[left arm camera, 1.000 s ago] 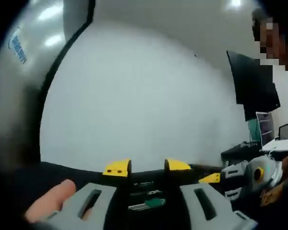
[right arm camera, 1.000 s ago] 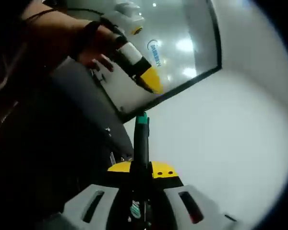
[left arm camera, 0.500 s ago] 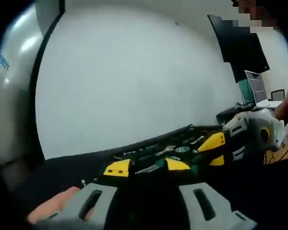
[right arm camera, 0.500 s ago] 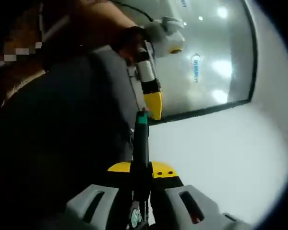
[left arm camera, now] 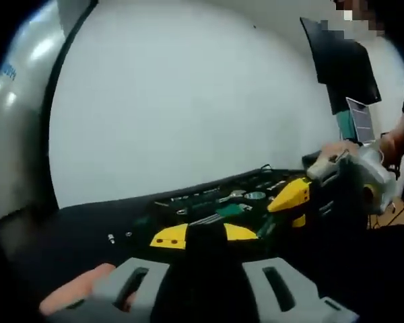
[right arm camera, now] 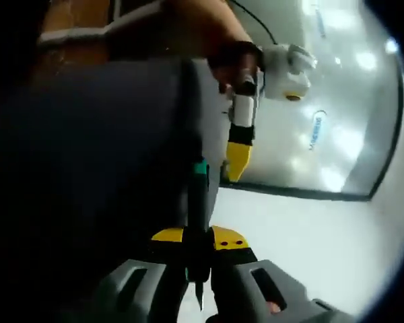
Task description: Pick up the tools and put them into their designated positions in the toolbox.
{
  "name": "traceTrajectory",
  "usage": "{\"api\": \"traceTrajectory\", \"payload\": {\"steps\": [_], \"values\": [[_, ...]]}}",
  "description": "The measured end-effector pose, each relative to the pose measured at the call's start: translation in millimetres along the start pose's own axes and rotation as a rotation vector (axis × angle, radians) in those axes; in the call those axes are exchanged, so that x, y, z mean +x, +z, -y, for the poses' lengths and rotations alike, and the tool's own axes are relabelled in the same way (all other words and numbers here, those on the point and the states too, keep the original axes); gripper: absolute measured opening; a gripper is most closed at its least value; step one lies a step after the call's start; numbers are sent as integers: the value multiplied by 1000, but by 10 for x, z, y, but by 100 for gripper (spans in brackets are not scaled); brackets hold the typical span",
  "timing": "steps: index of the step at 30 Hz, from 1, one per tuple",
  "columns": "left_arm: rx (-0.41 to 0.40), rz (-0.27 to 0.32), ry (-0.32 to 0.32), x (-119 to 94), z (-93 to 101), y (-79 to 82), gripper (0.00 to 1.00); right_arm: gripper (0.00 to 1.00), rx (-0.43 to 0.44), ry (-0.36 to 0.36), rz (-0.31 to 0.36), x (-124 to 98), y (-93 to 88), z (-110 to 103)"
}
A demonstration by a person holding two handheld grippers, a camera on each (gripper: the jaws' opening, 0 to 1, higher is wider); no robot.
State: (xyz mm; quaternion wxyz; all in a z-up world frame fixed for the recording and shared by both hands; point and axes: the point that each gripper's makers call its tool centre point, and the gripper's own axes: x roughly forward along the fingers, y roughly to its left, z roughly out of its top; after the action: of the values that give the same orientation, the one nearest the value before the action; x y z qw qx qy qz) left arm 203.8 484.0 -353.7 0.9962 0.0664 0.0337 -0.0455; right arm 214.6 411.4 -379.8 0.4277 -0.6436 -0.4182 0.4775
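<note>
On the black table lies the open toolbox (left arm camera: pixel 209 196), with several silver and green tools in its slots. My left gripper (left arm camera: pixel 204 234) hovers in front of it, its yellow-tipped jaws drawn close with only black between them. A thumb (left arm camera: pixel 74 297) rests by its grey body. My right gripper (right arm camera: pixel 198 239) is shut on a screwdriver (right arm camera: pixel 198 195) with a black and green handle, standing upright between the jaws. In the left gripper view the right gripper (left arm camera: pixel 293 195) comes in from the right, over the toolbox's end. In the right gripper view the left gripper (right arm camera: pixel 239 158) hangs ahead, held by a hand.
Two small loose bits (left arm camera: pixel 111 237) lie on the table left of the toolbox. A white wall (left arm camera: pixel 188 101) stands behind, with a glass pane (left arm camera: pixel 13 108) at the left and a dark monitor (left arm camera: pixel 340 67) and laptop (left arm camera: pixel 360 120) at the right. The person's dark clothing (right arm camera: pixel 87 168) is close.
The left jaws have drawn closer together. The left view has dropped from the wall onto the toolbox. The right gripper has swung with the screwdriver toward the person's body and the left gripper.
</note>
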Motion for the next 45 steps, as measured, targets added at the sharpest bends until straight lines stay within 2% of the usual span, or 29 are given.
{"api": "traceTrajectory", "payload": {"steps": [4, 7, 10, 11, 13, 16, 19, 20, 21, 23, 25, 26, 28, 29, 30, 31, 33, 35, 37, 39, 41, 42, 45], "values": [[23, -37, -18, 30, 62, -89, 16, 10, -111, 6, -22, 41, 36, -40], [56, -75, -30, 56, 115, -171, 16, 11, -96, 17, -14, 20, 87, -58], [96, -127, -47, 85, 181, -275, 15, 11, -118, 23, -7, 11, 88, -55], [82, -110, -45, 90, 191, -254, 13, 11, -102, 43, -4, 2, 74, -69], [86, -116, -56, 91, 212, -250, 13, 13, -75, 92, -2, -47, 27, -104], [76, -118, -59, 96, 219, -254, 13, 18, -18, 112, 42, -181, 1, -116], [67, -111, -67, 100, 235, -242, 13, 23, 45, 119, 63, -434, -62, -155], [60, -112, -68, 107, 242, -242, 13, 25, 111, 95, 86, -513, -49, -135], [58, -110, -72, 114, 254, -238, 13, 25, 249, 63, 99, -606, -69, -96], [62, -105, -80, 127, 293, -232, 13, 13, 417, 3, 109, -721, -138, 23], [60, -108, -81, 134, 301, -228, 13, 13, 708, -49, 159, -786, -169, 161], [58, -109, -81, 137, 306, -230, 13, 10, 853, -117, 155, -776, -261, 284], [59, -110, -75, 144, 301, -227, 13, 0, 1111, -351, 43, -811, -577, 544], [58, -111, -63, 147, 283, -226, 13, 0, 1255, -400, 0, -812, -622, 551], [45, -113, -34, 154, 233, -226, 13, 0, 1323, -405, 4, -766, -583, 542], [16, -119, 12, 163, 156, -234, 13, 0, 1411, -431, -43, -703, -575, 491], [23, -117, 11, 175, 160, -227, 13, 0, 1476, -441, -58, -549, -474, 419], [31, -118, -2, 176, 211, -233, 12, 0, 1515, -480, -173, -418, -539, 261], [34, -126, -5, 180, 216, -237, 10, 0, 1564, -451, -243, -234, -532, 79], [43, -147, 26, 181, 163, -244, 8, 0, 1566, -435, -300, -148, -560, -29], [55, -156, 25, 175, 180, -242, 5, 0, 1627, -411, -307, -101, -533, -111], [67, -157, 27, 176, 183, -245, 3, 0, 1644, -427, -292, -108, -548, -78], [93, -149, 37, 194, 168, -248, 2, 0, 1691, -406, -305, -111, -577, -99]]}}
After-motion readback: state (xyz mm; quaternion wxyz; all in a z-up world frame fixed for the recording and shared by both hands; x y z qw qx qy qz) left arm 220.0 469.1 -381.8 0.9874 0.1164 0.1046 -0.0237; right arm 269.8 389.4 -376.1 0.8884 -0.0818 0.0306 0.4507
